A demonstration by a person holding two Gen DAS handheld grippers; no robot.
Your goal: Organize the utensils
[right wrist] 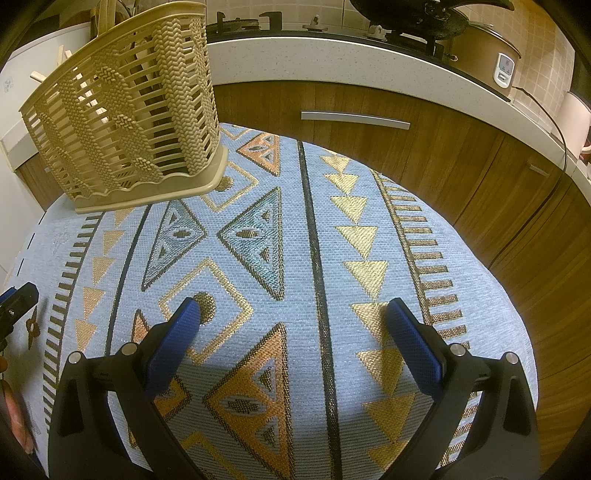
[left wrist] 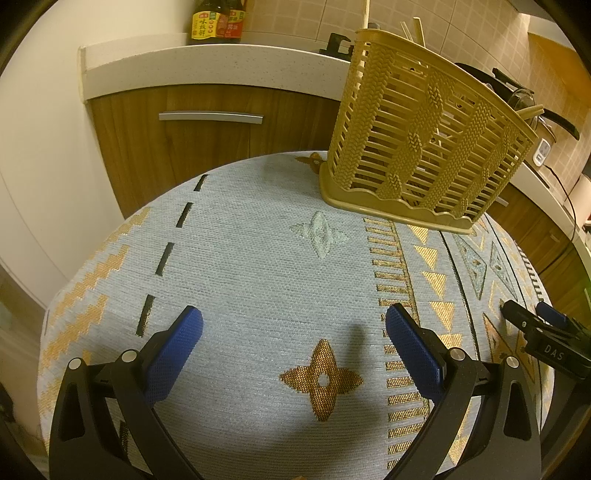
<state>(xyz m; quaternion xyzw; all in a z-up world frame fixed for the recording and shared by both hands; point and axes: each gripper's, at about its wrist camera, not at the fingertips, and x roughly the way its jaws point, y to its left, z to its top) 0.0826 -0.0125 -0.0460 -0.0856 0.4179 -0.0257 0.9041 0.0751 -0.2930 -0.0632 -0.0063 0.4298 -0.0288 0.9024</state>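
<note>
- Two tools, left tool [left wrist: 293, 325] and right tool [right wrist: 293, 317], hover spread wide, empty, above the patterned counter [left wrist: 258, 266].
- Beige utensil basket [left wrist: 424, 147] stands upper right, chopsticks [left wrist: 415, 27] inside.

Tan plastic utensil basket [left wrist: 424, 136], slatted walls with braided relief bands, seated in a matching scalloped drip tray [left wrist: 369, 205]. Standing upright at the far side of the patterned tablecloth [left wrist: 258, 277], close to the table's far edge. Several pale wooden chopsticks [left wrist: 417, 27] inside, tips projecting above the rim, leaning at angles. Other contents behind the slats not distinguishable.
</note>
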